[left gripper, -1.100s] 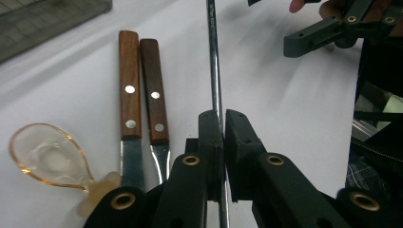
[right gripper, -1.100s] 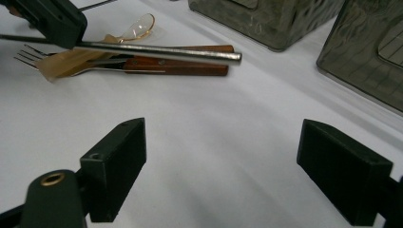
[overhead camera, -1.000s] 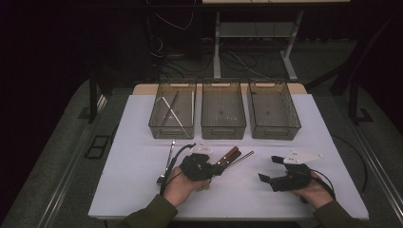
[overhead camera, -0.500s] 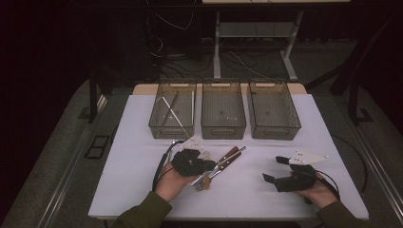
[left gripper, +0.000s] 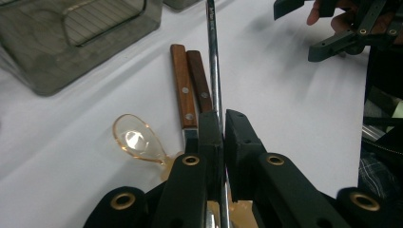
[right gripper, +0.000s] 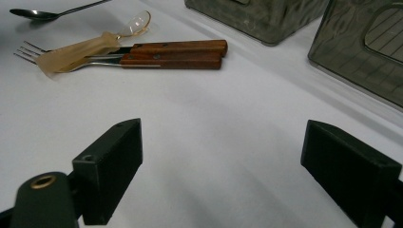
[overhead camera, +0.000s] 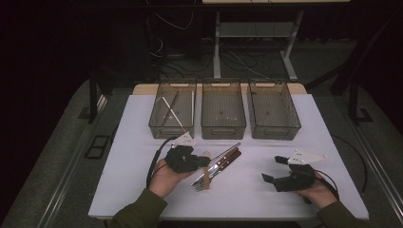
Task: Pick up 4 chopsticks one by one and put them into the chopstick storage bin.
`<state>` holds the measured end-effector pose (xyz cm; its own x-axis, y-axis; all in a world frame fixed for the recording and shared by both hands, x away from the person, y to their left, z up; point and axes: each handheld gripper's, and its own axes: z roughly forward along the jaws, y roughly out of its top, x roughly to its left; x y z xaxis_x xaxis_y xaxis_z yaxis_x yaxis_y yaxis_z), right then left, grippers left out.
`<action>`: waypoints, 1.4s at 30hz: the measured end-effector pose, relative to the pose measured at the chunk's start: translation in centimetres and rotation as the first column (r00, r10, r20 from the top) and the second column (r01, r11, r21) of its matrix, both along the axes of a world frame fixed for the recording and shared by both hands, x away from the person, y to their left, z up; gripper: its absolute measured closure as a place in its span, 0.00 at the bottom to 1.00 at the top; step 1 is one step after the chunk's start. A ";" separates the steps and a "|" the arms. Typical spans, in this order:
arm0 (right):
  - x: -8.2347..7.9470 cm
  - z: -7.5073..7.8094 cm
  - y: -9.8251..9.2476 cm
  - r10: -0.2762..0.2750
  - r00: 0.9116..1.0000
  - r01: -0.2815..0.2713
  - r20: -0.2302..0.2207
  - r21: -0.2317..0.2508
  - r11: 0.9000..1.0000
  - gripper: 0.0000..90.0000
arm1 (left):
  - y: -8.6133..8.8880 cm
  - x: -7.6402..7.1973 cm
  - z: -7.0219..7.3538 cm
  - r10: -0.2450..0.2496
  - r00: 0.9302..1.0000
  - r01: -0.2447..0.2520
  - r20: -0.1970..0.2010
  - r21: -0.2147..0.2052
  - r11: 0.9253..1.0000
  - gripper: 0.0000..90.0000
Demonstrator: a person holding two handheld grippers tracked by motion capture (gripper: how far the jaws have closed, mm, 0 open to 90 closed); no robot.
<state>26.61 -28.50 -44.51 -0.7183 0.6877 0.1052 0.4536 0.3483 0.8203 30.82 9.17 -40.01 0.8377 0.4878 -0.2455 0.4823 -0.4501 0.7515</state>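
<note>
My left gripper [overhead camera: 205, 162] [left gripper: 223, 118] is shut on the thin handle of a metal spoon [left gripper: 212, 57] at the table's front middle. The handle [overhead camera: 229, 150] runs forward past the jaws, and its bowl [right gripper: 28, 13] shows just above the table. Right beside it lie two wooden-handled forks [overhead camera: 223, 164] [left gripper: 183, 80] [right gripper: 176, 53], side by side. A clear amber plastic spoon [left gripper: 135, 137] [right gripper: 85, 47] lies across their metal ends. My right gripper [overhead camera: 273, 169] [right gripper: 237, 142] rests open at the front right with only bare table between its jaws.
Three smoky clear bins stand in a row at the back: the left bin [overhead camera: 157, 124] holds a few thin sticks, while the middle bin [overhead camera: 223, 130] and the right bin [overhead camera: 275, 132] look bare. The white table [overhead camera: 133, 156] ends close to my forearms.
My left hand has drawn a little to the left with the metal spoon in its jaws. The right gripper has stayed where it was.
</note>
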 end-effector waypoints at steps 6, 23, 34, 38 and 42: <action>0.1 -0.1 0.0 -0.001 1.000 0.001 -0.001 -0.001 1.000 0.15 | 0.9 0.4 0.5 0.014 1.000 -0.014 0.019 -0.002 1.000 0.95; 0.1 0.0 0.0 -0.003 1.000 0.003 0.001 0.003 1.000 0.15 | 5.4 2.4 2.6 0.151 0.987 -0.148 0.062 -0.053 0.988 0.95; 0.0 0.0 0.1 -0.002 1.000 0.002 -0.001 0.003 1.000 0.15 | 7.1 5.0 4.1 0.229 0.970 -0.225 0.087 -0.052 0.973 0.95; 0.0 0.0 0.1 -0.005 1.000 0.005 -0.003 0.006 1.000 0.15 | 7.4 6.5 4.8 0.258 0.961 -0.256 0.099 -0.035 0.966 0.95; 0.0 0.0 0.0 -0.005 1.000 0.005 0.000 0.006 1.000 0.15 | 7.8 8.3 5.5 0.295 0.949 -0.294 0.116 -0.021 0.955 0.95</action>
